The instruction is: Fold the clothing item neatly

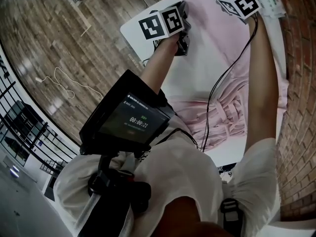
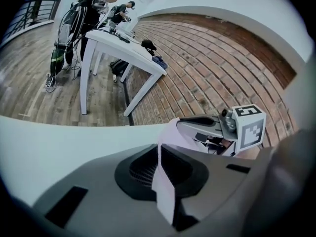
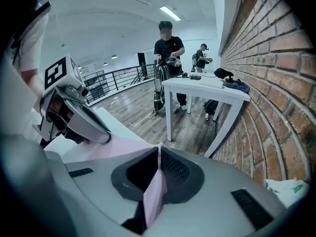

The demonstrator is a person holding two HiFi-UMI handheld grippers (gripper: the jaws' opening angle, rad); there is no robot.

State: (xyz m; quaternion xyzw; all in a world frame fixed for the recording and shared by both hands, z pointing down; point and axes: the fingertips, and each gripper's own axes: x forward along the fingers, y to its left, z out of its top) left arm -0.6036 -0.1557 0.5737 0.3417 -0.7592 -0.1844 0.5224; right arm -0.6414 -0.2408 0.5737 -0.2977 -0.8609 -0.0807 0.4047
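Pinching a thin fold of the pink garment (image 1: pixel 231 110), the left gripper (image 2: pixel 159 156) has its jaws together on the cloth, which runs as a pale strip down the dark hollow between them. The right gripper (image 3: pixel 158 154) is clamped the same way, with a pink fold caught edge-on between its closed jaws. Each gripper shows in the other's view, just beside it along the same edge of the cloth, and a band of pink runs between the two. In the head view both marker cubes sit near the far end of the white table (image 1: pixel 133 32), the left one toward the far left corner and the right one toward the side along the brick wall (image 1: pixel 296 132).

From the grippers the garment lies spread over the table toward the near edge, where its cloth is gathered into pleats. A black cable (image 1: pixel 217 90) trails across it. A white bag with green print (image 1: pixel 270 3) lies at the far right corner. A screen (image 1: pixel 134 118) is mounted at the person's chest. Farther off, a second white table (image 3: pixel 205 87) stands by the wall with dark things on it, and a person in black (image 3: pixel 168 58) stands beside it.
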